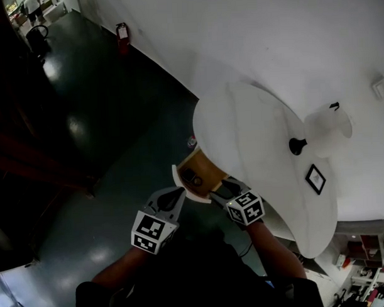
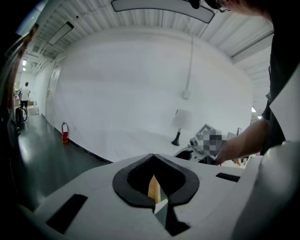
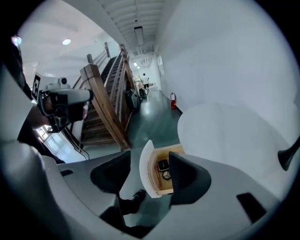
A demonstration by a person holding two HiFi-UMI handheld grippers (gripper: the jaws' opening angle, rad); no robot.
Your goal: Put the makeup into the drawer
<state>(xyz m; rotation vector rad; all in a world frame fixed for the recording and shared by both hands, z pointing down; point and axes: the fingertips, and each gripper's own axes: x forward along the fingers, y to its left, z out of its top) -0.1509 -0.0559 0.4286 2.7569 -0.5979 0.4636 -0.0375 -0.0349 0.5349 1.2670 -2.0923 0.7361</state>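
**Drawer open, makeup inside, both tongs clear of it**

Edges and room: The round white counter [image 1: 254, 135] fills the centre and right of the head view. Its curved rim runs from the upper middle down to the lower right. The drawer [image 1: 207, 163] sticks out from under that rim toward the lower left, with wood inside and a curved white front panel. Left of the drawer the dark green floor [image 1: 109, 115] lies open as far as the upper left corner, where a fire extinguisher [image 1: 122, 34] stands against the wall. On the counter, well away from the drawer, stand a lamp [image 1: 327, 127] and a small picture frame [image 1: 315, 179]. In the right gripper view a wooden staircase [image 3: 105, 103] rises at the upper left, beyond the floor.

Tongs: My left tongs [image 1: 179, 192] sit just below the drawer's front panel in the head view. Their tips meet, closed on nothing. A sliver of the wood shows through the hollow between the pads. My right tongs [image 3: 150, 161] are spread wide and empty, just beside the drawer's lower right corner in the head view.

Makeup: The makeup [image 3: 163, 165] lies inside the drawer on the wooden bottom, a dark square piece with a dark round one just below it. In the right gripper view it shows between my spread jaws, close to the right pad's edge. I see no contact with either pair of tongs.
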